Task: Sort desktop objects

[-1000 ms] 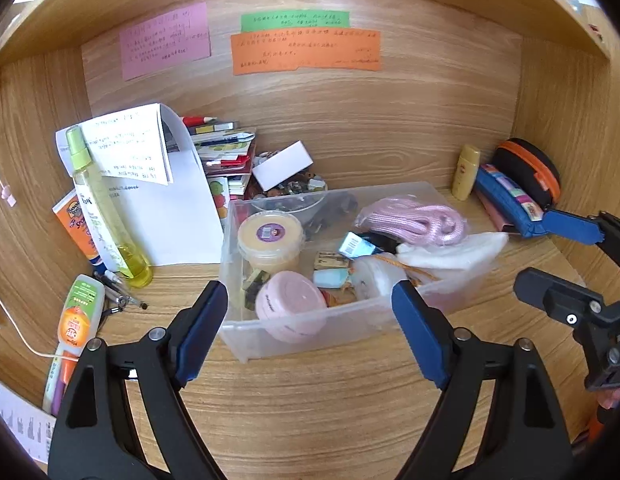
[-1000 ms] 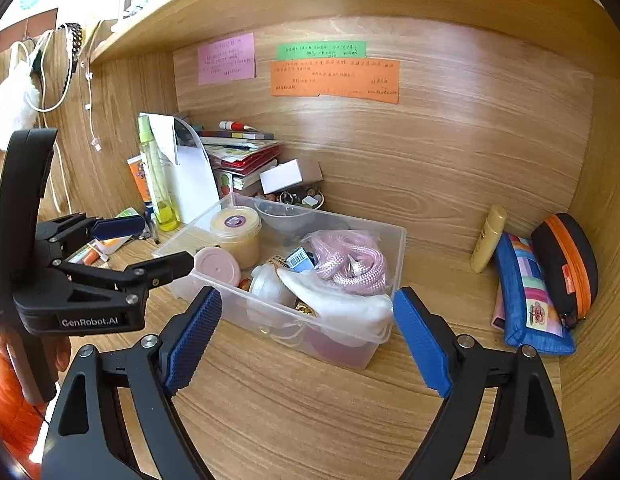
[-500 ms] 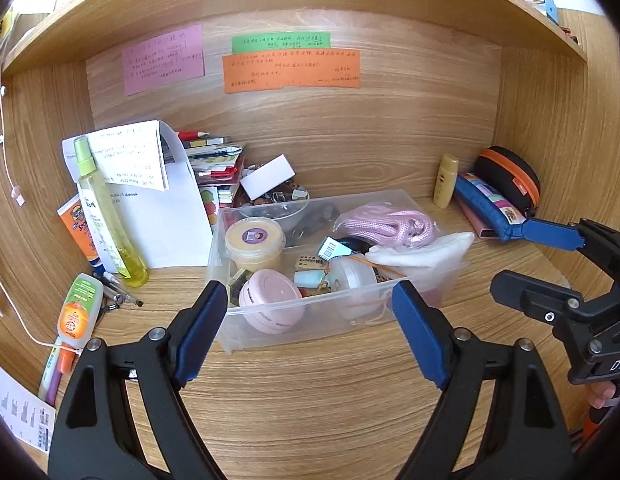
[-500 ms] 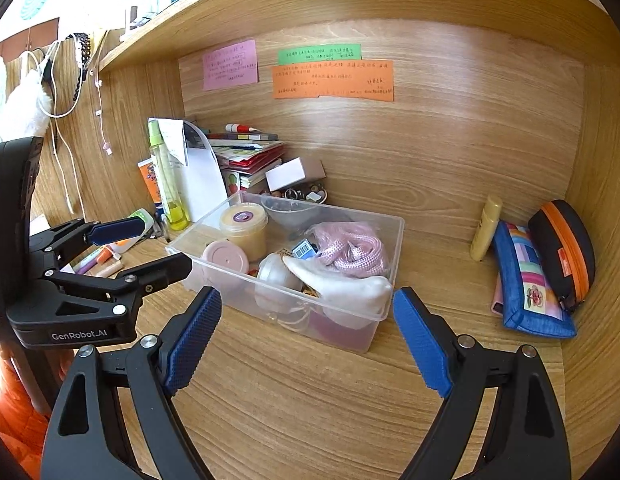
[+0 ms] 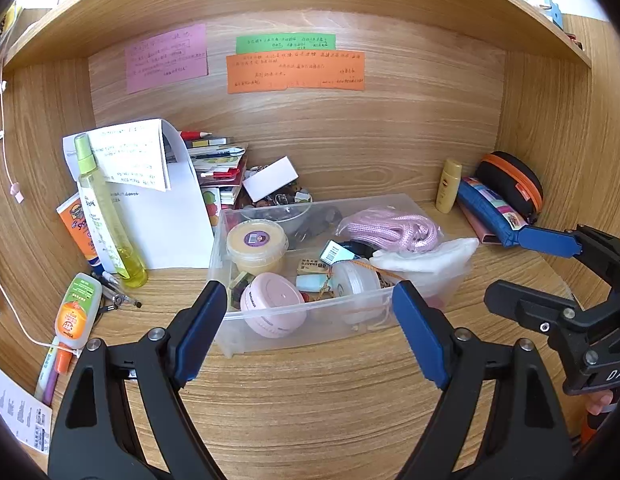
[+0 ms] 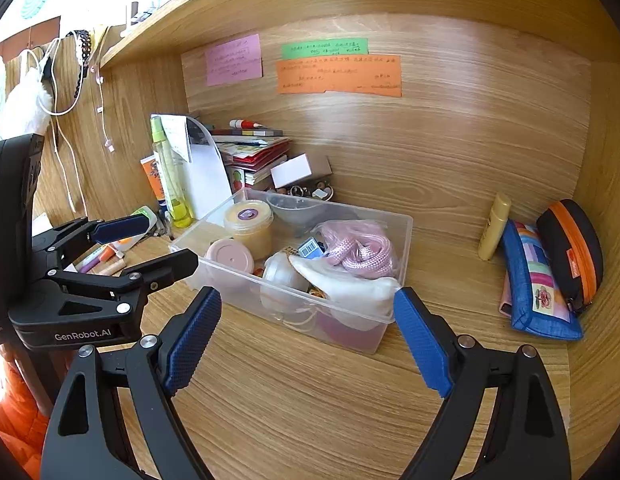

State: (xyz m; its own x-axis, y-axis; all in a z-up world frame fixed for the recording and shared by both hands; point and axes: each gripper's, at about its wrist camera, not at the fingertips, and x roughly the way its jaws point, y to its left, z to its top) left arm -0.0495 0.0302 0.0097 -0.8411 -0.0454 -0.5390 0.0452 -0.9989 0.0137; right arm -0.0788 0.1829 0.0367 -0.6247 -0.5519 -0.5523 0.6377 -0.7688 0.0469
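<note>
A clear plastic bin (image 5: 270,322) (image 6: 405,240) stands mid-desk, holding a yellow jar (image 5: 256,245), a pink round case (image 5: 273,309), a pink rope (image 5: 389,230) and a white cloth (image 5: 425,256). My left gripper (image 5: 310,332) is open and empty, just in front of the bin. My right gripper (image 6: 308,334) is open and empty, before the bin's right corner. Each gripper shows in the other's view, the right (image 5: 549,272) and the left (image 6: 142,244).
At the left stand a yellow spray bottle (image 5: 106,216), an orange tube (image 5: 78,228), a glue bottle (image 5: 74,312), papers and stacked books (image 5: 218,168). At the right lie a small yellow bottle (image 5: 448,186), a blue pouch (image 6: 537,284) and a black-orange case (image 6: 573,248). Wooden walls enclose the desk.
Both grippers have drawn back from the bin, which now looks smaller and farther. Both stay open and empty.
</note>
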